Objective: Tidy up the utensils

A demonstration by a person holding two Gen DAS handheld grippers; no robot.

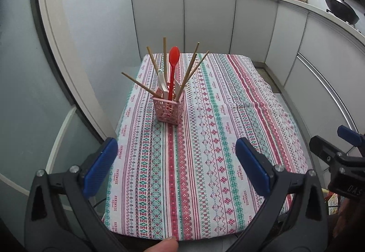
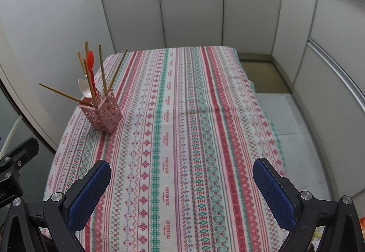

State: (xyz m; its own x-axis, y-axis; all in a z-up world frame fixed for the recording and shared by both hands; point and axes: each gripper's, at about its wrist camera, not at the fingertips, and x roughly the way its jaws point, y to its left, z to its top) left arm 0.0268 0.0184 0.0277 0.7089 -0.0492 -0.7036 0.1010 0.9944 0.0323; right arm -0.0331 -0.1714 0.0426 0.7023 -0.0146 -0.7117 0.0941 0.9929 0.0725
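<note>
A pink lattice utensil holder [image 1: 168,111] stands upright on the patterned tablecloth [image 1: 216,128] near the table's far left. It holds several wooden chopsticks [image 1: 191,71], a red spoon [image 1: 173,64] and a white spoon [image 1: 162,82]. My left gripper [image 1: 175,167] is open and empty, well in front of the holder above the near table edge. My right gripper [image 2: 181,192] is open and empty over the near middle of the cloth [image 2: 194,128]; the holder [image 2: 101,112] with the red spoon [image 2: 90,64] stands far to its front left.
White kitchen cabinets [image 1: 205,17] wrap around behind and to the right of the table. A counter above holds a black pan [image 1: 340,9] and clutter. A white wall [image 2: 45,23] and door frame run along the table's left side. The right gripper's body [image 1: 342,160] shows at the right edge.
</note>
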